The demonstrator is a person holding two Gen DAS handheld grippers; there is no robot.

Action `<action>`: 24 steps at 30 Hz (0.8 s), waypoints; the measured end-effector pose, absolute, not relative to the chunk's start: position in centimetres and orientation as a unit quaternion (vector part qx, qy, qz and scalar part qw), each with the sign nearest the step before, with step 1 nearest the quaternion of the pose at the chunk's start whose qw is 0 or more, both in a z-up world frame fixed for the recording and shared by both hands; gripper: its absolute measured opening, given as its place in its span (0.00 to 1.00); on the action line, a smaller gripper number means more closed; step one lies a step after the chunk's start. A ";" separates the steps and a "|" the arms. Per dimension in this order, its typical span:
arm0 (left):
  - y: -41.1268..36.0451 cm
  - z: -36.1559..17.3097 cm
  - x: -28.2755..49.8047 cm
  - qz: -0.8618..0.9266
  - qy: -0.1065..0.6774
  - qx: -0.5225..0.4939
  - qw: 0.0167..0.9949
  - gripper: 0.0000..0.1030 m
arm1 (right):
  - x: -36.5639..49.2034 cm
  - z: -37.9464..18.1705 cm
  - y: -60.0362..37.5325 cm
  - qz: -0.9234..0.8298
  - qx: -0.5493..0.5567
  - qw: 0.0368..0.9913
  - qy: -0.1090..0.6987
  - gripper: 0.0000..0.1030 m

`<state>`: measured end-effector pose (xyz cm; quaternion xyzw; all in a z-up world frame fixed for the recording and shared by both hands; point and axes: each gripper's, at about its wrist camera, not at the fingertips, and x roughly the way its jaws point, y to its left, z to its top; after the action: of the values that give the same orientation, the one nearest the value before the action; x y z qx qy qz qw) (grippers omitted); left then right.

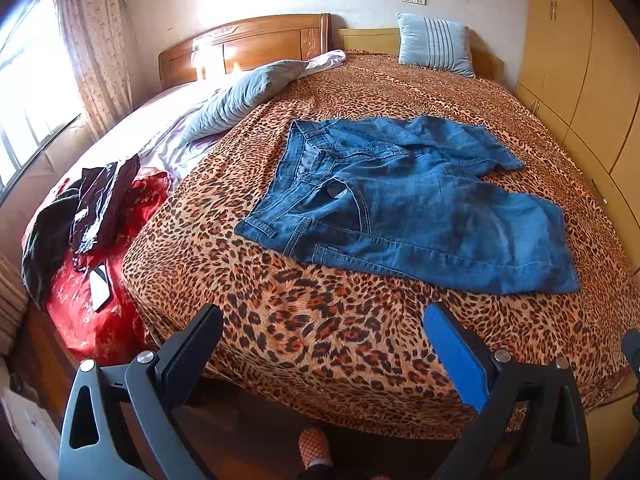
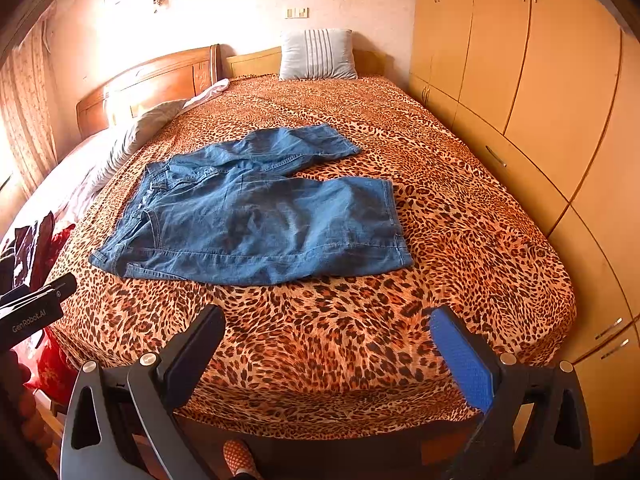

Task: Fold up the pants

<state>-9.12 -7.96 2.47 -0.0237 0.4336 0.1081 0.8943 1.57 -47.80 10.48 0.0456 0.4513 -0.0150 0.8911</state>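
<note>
Blue denim pants [image 1: 404,204] lie spread flat on the leopard-print bedspread [image 1: 320,320], waistband to the left, both short legs pointing right. They also show in the right wrist view [image 2: 256,216]. My left gripper [image 1: 324,312] is open and empty, held above the foot edge of the bed, short of the pants. My right gripper [image 2: 328,316] is open and empty too, at the same edge, apart from the pants. The left gripper's body shows at the left edge of the right wrist view [image 2: 32,312].
A grey pillow [image 1: 244,96] and a striped pillow [image 1: 434,42] lie near the wooden headboard [image 1: 248,46]. Dark clothes [image 1: 100,200] and a red cloth [image 1: 100,288] sit at the bed's left corner. Wardrobe doors [image 2: 540,80] line the right side. A slippered foot [image 1: 316,448] is below.
</note>
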 end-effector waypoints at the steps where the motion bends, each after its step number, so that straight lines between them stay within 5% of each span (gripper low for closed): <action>1: -7.9 2.4 -9.1 0.107 0.434 -0.023 0.894 0.99 | 1.5 10.5 -47.8 -0.015 0.047 0.891 0.451 1.00; 24: -7.0 1.5 -8.0 0.096 0.444 -0.025 0.891 0.99 | 1.8 10.1 -46.8 -0.022 0.045 0.886 0.460 1.00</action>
<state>-8.04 -7.00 1.48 -0.0248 0.4441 0.0955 0.8905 1.76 -46.82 10.11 0.0451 0.4605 -0.0218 0.8863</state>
